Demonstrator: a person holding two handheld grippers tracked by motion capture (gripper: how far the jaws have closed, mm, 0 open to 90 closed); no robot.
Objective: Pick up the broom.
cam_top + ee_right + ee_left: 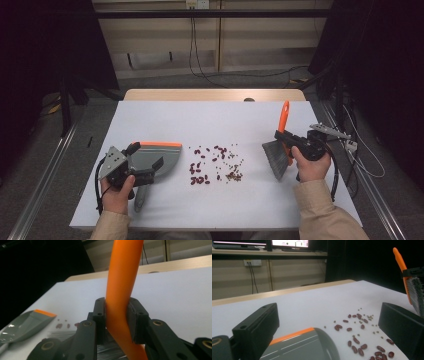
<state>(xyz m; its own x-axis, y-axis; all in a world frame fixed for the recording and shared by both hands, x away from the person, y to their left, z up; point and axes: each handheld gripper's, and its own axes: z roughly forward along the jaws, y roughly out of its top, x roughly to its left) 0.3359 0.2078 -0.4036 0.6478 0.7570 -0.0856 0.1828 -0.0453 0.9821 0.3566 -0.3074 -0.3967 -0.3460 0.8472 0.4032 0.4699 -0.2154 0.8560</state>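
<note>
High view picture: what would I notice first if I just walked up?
Probably the scatter of dark red beans and small tan seeds in the middle of the white table. Next, the orange-handled brush with grey bristles clamped in the right hand-held gripper, and the grey plastic dustpan with an orange lip by the left hand-held gripper.

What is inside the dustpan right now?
Nothing that shows: the dustpan has a bare grey tray, and the beans lie on the white table. The left hand-held gripper covers its rear part.
</note>
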